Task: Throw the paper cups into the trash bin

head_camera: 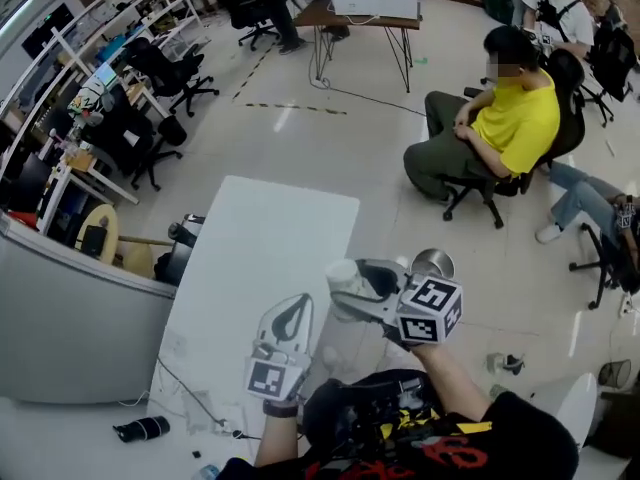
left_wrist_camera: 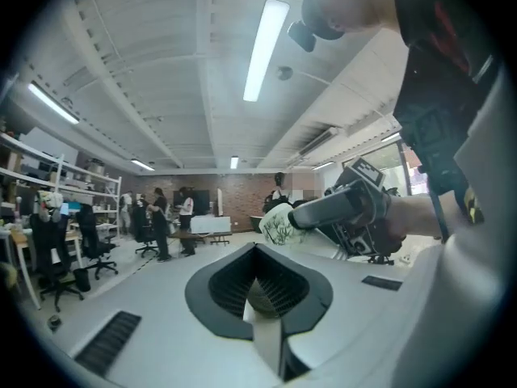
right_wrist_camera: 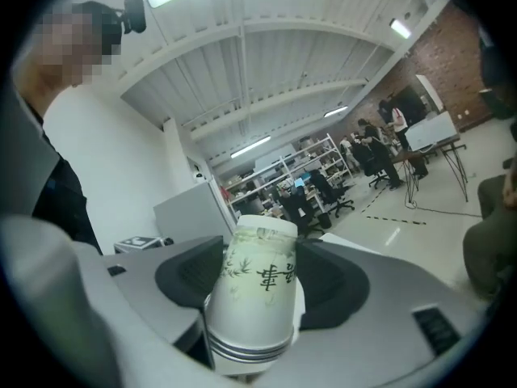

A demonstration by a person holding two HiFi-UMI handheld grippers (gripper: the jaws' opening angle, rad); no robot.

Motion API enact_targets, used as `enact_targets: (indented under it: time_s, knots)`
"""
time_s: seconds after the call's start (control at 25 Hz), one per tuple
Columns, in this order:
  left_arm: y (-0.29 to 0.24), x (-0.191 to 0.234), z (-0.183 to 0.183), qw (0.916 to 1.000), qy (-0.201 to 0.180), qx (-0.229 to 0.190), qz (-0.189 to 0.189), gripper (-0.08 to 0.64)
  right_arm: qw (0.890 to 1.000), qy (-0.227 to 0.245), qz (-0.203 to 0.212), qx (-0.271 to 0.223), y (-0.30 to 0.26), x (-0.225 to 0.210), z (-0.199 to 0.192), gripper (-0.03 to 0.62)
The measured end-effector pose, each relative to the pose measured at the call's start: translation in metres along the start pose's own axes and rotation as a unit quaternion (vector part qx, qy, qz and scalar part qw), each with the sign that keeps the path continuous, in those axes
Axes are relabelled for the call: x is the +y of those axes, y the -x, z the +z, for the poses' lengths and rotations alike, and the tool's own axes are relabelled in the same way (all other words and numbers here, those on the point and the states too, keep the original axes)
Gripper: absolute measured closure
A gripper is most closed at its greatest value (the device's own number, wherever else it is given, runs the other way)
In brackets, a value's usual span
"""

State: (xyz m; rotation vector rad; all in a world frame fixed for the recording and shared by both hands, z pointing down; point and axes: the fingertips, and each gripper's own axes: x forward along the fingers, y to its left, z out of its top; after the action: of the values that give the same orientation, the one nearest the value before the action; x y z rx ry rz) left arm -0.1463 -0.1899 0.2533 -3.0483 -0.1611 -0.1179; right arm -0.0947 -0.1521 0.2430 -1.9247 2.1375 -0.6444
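My right gripper [head_camera: 352,290] is shut on a stack of white paper cups [head_camera: 341,272] with green leaf print, held off the right edge of the white table [head_camera: 265,243]. In the right gripper view the cups [right_wrist_camera: 257,285] sit bottom-up between the dark pads [right_wrist_camera: 192,273]. A shiny metal trash bin [head_camera: 436,262] stands on the floor just beyond that gripper's marker cube. My left gripper [head_camera: 294,310] hovers over the table's near end, shut and holding nothing. In the left gripper view its jaws [left_wrist_camera: 260,285] meet, and the held cups [left_wrist_camera: 279,223] show to the right.
A person in a yellow shirt [head_camera: 512,118] sits on an office chair to the right, with another seated person [head_camera: 590,203] further right. A grey curved partition [head_camera: 70,308] and black chairs [head_camera: 140,133] stand left of the table. A desk [head_camera: 360,13] stands at the back.
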Motion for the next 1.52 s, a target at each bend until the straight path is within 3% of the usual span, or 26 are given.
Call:
enact_targets:
  time_s: [0.12,0.16,0.28,0.36,0.44,0.56,0.68,0.76,0.88,1.04,1.12,1.2,1.36,1.44,1.52]
  knots:
    - [-0.043,-0.049,0.006,0.9973,-0.017,-0.004,-0.071,0.553,0.998,-0.044,-0.008,-0.044,0.067,-0.027,0.014,0.296]
    - [-0.054,-0.065,0.007,0.9953,-0.025,0.0,-0.093,0.504,0.996,-0.064,-0.008,-0.063,0.087,-0.035,0.018,0.296]
    - [-0.079,-0.11,0.012,0.9847,-0.07,-0.002,-0.16,0.431,0.986,-0.124,-0.002,-0.115,0.133,-0.05,0.029,0.296]
    - [-0.09,-0.134,0.021,0.9785,-0.082,-0.016,-0.189,0.43,0.979,-0.154,0.0,-0.135,0.15,-0.057,0.035,0.296]
    - [-0.101,-0.149,0.026,0.9747,-0.079,-0.021,-0.208,0.453,0.969,-0.191,0.015,-0.159,0.158,-0.06,0.041,0.298]
    - [-0.116,-0.161,0.031,0.9641,-0.105,-0.034,-0.241,0.451,0.948,-0.241,0.035,-0.206,0.164,-0.07,0.052,0.308]
    - [-0.123,-0.165,0.026,0.9527,-0.119,-0.035,-0.278,0.446,0.931,-0.264,0.018,-0.253,0.169,-0.089,0.061,0.314]
    - [-0.126,-0.166,0.015,0.9492,-0.132,-0.021,-0.285,0.426,0.923,-0.27,-0.003,-0.273,0.168,-0.102,0.067,0.314]
    - [-0.137,-0.158,-0.017,0.9629,-0.094,-0.002,-0.253,0.426,0.917,-0.284,-0.046,-0.278,0.162,-0.118,0.067,0.314]
    - [-0.151,-0.132,0.031,0.9698,-0.091,-0.08,-0.212,0.464,0.899,-0.309,-0.091,-0.297,0.154,-0.134,0.061,0.313]
    - [-0.157,-0.119,0.037,0.9763,-0.066,-0.065,-0.196,0.476,0.896,-0.316,-0.107,-0.294,0.149,-0.142,0.059,0.313]
    - [-0.163,-0.109,0.043,0.9756,-0.08,-0.072,-0.191,0.494,0.896,-0.323,-0.108,-0.285,0.144,-0.146,0.059,0.313]
    - [-0.17,-0.089,0.049,0.9776,-0.072,-0.076,-0.183,0.52,0.911,-0.318,-0.089,-0.246,0.135,-0.148,0.053,0.305]
    - [-0.17,-0.082,0.048,0.9785,-0.03,-0.058,-0.196,0.531,0.926,-0.289,-0.076,-0.23,0.135,-0.143,0.048,0.299]
    - [-0.167,-0.076,0.048,0.9732,0.019,-0.035,-0.226,0.535,0.952,-0.215,-0.071,-0.207,0.143,-0.131,0.047,0.272]
